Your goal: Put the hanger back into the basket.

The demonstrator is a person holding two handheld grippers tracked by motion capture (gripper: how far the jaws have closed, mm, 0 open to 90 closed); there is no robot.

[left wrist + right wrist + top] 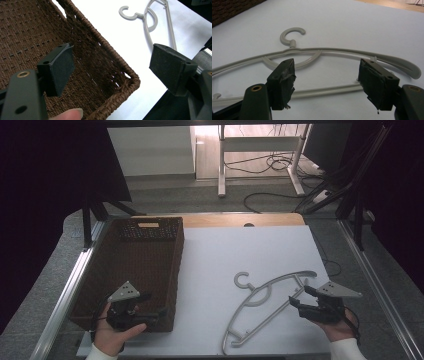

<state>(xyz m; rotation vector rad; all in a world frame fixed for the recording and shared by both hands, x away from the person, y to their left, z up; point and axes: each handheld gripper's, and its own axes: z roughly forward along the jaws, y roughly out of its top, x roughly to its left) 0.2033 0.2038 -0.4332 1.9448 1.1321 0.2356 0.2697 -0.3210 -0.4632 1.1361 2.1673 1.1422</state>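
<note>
Your left gripper hovers over the brown woven basket's near right corner, jaws apart. The grey hanger lies right of the basket; your right gripper, jaws apart, hangs over its bar.

one hanger, one basket, two grippers

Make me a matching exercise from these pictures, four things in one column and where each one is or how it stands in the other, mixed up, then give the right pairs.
Things:
1. basket
2. hanger
3. left gripper
4. right gripper

Places or states:
A. jaws open just above the hanger's bar
B. lying flat on the white sheet
C. jaws open astride the basket's near corner
D. brown, woven, on the table's left side

Pairs: 1-D, 2-B, 3-C, 4-A
</note>
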